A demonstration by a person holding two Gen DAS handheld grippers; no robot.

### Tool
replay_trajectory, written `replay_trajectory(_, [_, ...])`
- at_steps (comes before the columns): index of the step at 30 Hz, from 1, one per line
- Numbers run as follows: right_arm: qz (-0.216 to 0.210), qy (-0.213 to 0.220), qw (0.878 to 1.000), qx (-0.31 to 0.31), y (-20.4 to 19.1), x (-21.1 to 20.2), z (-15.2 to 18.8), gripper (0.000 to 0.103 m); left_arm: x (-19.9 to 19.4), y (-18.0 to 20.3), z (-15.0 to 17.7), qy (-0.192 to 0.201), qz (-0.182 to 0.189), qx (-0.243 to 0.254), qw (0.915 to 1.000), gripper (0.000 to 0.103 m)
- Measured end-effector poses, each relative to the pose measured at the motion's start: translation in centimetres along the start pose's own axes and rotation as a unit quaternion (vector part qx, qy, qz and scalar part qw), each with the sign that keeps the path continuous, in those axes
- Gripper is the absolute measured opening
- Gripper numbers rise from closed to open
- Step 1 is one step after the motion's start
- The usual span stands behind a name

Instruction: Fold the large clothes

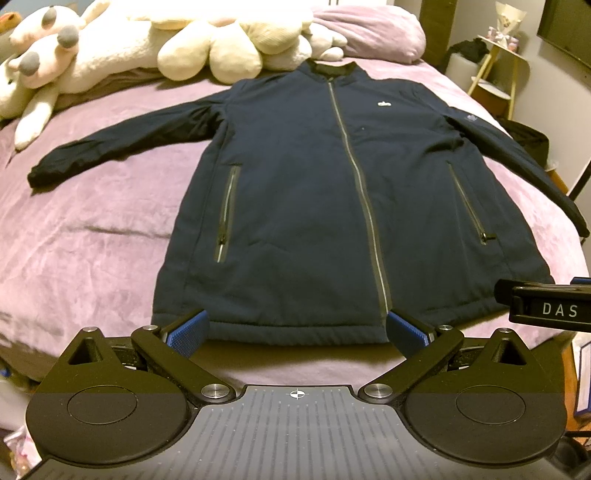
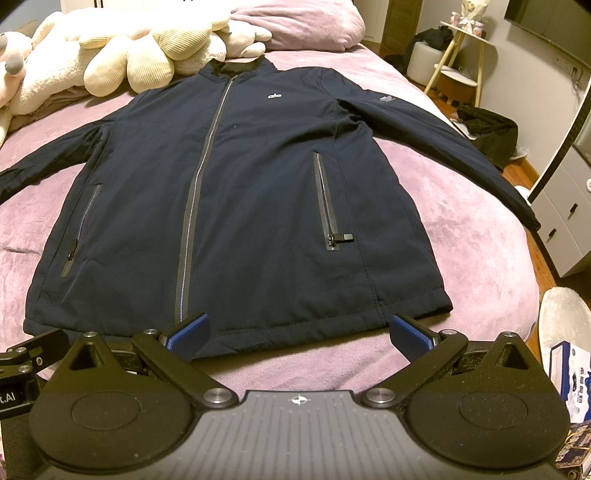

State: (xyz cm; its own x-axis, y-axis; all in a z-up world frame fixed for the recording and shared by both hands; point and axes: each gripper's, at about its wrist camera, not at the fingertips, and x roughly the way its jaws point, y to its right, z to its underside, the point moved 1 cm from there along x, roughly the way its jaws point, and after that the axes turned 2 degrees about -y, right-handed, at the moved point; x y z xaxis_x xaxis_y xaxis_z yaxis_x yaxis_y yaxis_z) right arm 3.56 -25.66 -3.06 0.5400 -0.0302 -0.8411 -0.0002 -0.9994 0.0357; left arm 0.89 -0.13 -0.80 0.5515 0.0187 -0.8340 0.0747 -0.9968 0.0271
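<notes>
A dark navy zip-up jacket (image 1: 295,192) lies flat and face up on the purple bed (image 1: 92,229), collar far, hem near, both sleeves spread out to the sides. It also shows in the right wrist view (image 2: 240,206). My left gripper (image 1: 297,330) is open and empty, just above the near hem left of the zipper's end. My right gripper (image 2: 299,334) is open and empty, at the hem's right part. The right gripper's body shows at the right edge of the left wrist view (image 1: 546,304).
Cream plush toys (image 1: 129,48) and a purple pillow (image 1: 369,33) lie at the bed's head beyond the collar. To the right of the bed stand a small side table (image 2: 461,66), a white drawer unit (image 2: 561,218) and dark clothes on the floor (image 2: 487,129).
</notes>
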Motion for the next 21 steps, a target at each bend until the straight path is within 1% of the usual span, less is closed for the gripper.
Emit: replay_trajectory(21, [-0.001, -0.001, 1.0, 0.0, 0.18, 0.2, 0.14, 0.103, -0.01, 0.11, 0.05, 0.0, -0.001, 0.0, 1.0, 0.103])
